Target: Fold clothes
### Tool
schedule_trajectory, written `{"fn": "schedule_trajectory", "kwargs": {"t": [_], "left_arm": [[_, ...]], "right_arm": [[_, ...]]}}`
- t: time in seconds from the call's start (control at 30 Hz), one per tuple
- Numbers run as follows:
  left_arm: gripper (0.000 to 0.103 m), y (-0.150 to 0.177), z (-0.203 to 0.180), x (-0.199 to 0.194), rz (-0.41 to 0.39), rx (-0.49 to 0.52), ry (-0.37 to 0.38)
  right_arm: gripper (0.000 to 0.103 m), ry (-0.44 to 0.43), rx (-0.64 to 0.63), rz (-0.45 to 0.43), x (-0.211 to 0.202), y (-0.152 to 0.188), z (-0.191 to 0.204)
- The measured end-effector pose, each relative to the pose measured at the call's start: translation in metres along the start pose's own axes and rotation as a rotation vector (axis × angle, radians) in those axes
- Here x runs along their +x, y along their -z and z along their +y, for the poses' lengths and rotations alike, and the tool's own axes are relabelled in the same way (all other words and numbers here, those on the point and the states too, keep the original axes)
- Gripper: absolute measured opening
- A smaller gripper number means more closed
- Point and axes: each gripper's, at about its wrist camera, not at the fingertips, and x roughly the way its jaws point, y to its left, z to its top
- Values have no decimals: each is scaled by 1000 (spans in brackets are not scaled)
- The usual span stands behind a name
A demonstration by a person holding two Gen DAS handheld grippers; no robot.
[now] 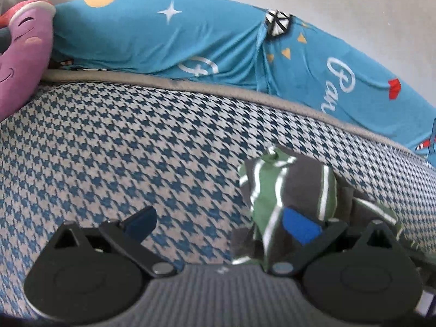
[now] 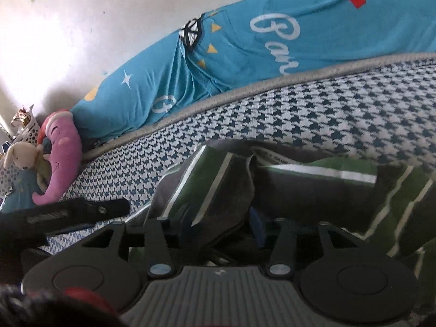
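Observation:
A green and grey striped garment (image 1: 286, 188) lies bunched on the houndstooth mattress (image 1: 122, 141), at the right of the left wrist view. My left gripper (image 1: 220, 224) is open wide. Its right fingertip pad (image 1: 299, 227) rests against the cloth and its left pad (image 1: 141, 222) is over bare mattress. In the right wrist view the striped garment (image 2: 313, 188) fills the foreground. My right gripper (image 2: 222, 227) is shut on a grey fold of it, with cloth bunched between the fingers. The left gripper's black body (image 2: 81, 208) shows at the left edge.
A blue printed duvet (image 1: 204, 41) lies rolled along the wall behind the mattress's grey piping (image 1: 245, 92). A pink plush toy (image 2: 60, 158) and a beige plush rabbit (image 2: 20, 158) sit at the far left end. The white wall (image 2: 81, 27) stands behind.

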Motion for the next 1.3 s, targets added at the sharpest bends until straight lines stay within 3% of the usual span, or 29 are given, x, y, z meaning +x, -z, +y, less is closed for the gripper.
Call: {"fn": "schedule_trajectory", "kwargs": {"t": [0.07, 0.17, 0.27, 0.43, 0.57, 0.9, 1.13, 1.3], "left_arm": [[103, -3, 5, -5, -3, -8, 3], [103, -6, 9, -8, -8, -9, 1], [103, -8, 14, -6, -17, -15, -1], [103, -12, 28, -9, -57, -27, -23], [103, -19, 43, -16, -107, -51, -56], [103, -27, 77, -29, -153, -120, -71], [103, -28, 83, -30, -153, -120, -81], [103, -26, 80, -23, -134, -115, -80]], "right_arm": [[46, 2, 0, 7, 5, 2, 2], [16, 10, -33, -20, 5, 3, 10], [11, -19, -80, -59, 0, 4, 23], [11, -97, -151, -123, -11, 5, 47], [11, -210, -187, -129, -12, 11, 69], [11, -378, -312, -20, 10, 47, 128], [18, -409, -464, 73, 17, 63, 144], [26, -409, -456, 42, 1, 52, 129]]}}
